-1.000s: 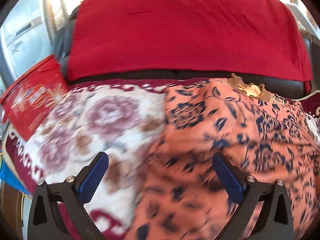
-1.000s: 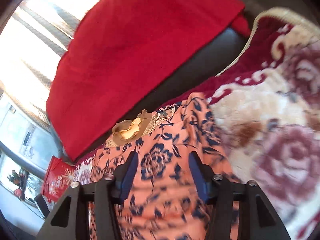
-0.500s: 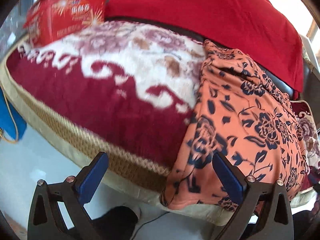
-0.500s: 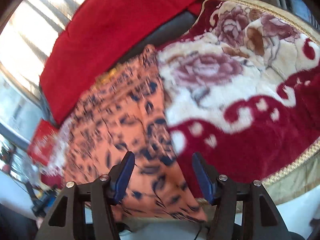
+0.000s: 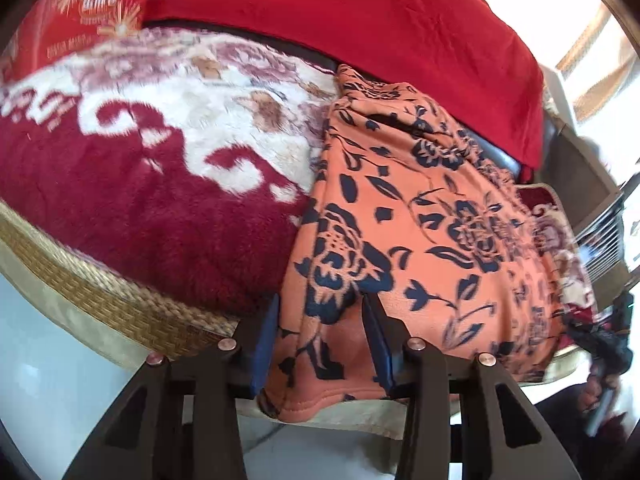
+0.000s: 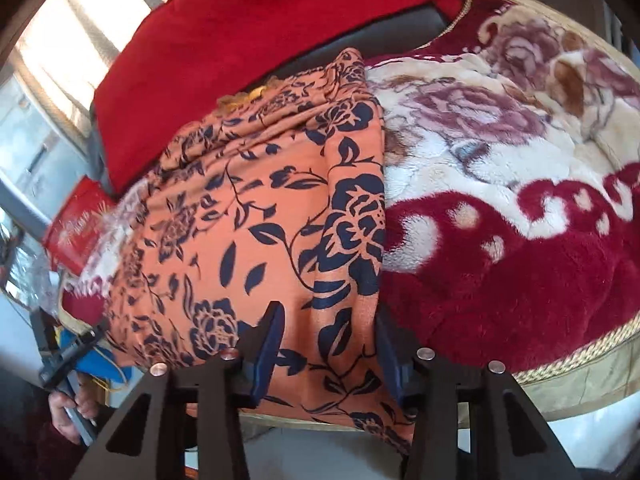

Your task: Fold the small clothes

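Two grippers work the near hem of the orange floral garment (image 5: pixel 420 208), which lies on the plush blanket (image 5: pixel 140 200). Left gripper (image 5: pixel 320 344) and right gripper (image 6: pixel 328 348) have just been closing, fingers clamping fabric corners.

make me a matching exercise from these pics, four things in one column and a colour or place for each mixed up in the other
Things:
1. garment
2. plush blanket
3. plain cloth
4. box

Descriptions:
A. solid red, draped over the dark seat back
B. orange with navy flowers, its near hem hanging over the front edge between the tongs
C. red with firework print, at the far end of the seat
D. maroon and cream with rose pattern, spread under the garment

Pairs: 1-B, 2-D, 3-A, 4-C
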`<state>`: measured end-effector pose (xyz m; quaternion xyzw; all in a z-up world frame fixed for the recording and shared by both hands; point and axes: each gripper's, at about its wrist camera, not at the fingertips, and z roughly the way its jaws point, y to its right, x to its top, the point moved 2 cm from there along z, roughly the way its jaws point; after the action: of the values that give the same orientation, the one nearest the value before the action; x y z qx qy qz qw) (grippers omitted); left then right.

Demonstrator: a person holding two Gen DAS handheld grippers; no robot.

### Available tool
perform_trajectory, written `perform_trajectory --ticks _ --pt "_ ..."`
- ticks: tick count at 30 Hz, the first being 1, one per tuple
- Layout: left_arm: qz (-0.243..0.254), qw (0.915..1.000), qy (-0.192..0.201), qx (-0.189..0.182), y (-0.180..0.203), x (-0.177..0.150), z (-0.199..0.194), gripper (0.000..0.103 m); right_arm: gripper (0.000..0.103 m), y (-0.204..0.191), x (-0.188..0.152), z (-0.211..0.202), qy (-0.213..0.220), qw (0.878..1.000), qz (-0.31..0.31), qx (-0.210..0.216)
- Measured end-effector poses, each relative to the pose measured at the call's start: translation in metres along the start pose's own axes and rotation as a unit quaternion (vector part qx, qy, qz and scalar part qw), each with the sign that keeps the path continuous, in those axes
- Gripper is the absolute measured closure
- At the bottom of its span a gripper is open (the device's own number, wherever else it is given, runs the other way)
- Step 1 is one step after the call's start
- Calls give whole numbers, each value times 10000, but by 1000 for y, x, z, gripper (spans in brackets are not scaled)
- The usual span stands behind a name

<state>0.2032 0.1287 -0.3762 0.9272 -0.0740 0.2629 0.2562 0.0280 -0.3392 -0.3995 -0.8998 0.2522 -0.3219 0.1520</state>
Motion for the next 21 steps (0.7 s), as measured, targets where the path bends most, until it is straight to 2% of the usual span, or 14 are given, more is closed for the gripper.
perform_trajectory --ticks 1,2,4,6,8,10,12,13,15,17,19,20,21 --pt "-86 9999 -45 -76 -2 -1 0 35 56 5 0 2 -40 9999 107 -50" --pt "-189 9996 -124 -143 -4 -2 3 30 56 9 0 4 -81 9997 146 -181" --pt "-217 9996 -157 -127 -2 -4 5 28 55 17 1 7 -124 9992 245 -307" --pt "58 9998 -193 -11 7 -7 6 28 49 18 0 10 -187 9992 238 -263" --pt "309 9991 -289 59 16 -10 9 42 48 8 -2 15 -211 9993 -20 -312" --pt "531 9978 -337 195 20 -11 12 81 50 0 -7 19 -276 9979 -374 -450" --pt "540 9979 -354 27 20 -13 9 92 80 -4 -9 17 -319 9975 -501 -386" --pt "534 9981 -272 -138 22 -12 5 93 87 -4 -9 12 -284 9985 -451 -129" --pt "712 9966 -53 -413 31 -10 -4 92 89 -9 -5 -3 -5 9982 -391 451" --pt "900 9940 74 -611 39 -9 -9 92 89 -12 -2 -12 179 9968 -380 683" --pt "861 9949 -10 -521 38 -7 -4 88 86 -8 -2 -5 3 9975 -285 647" --pt "748 9963 -96 -412 34 -4 1 82 85 -1 -4 4 -217 9984 -147 498" --pt "570 9976 -234 -308 28 -3 7 57 85 3 -5 11 -381 9986 -62 357"
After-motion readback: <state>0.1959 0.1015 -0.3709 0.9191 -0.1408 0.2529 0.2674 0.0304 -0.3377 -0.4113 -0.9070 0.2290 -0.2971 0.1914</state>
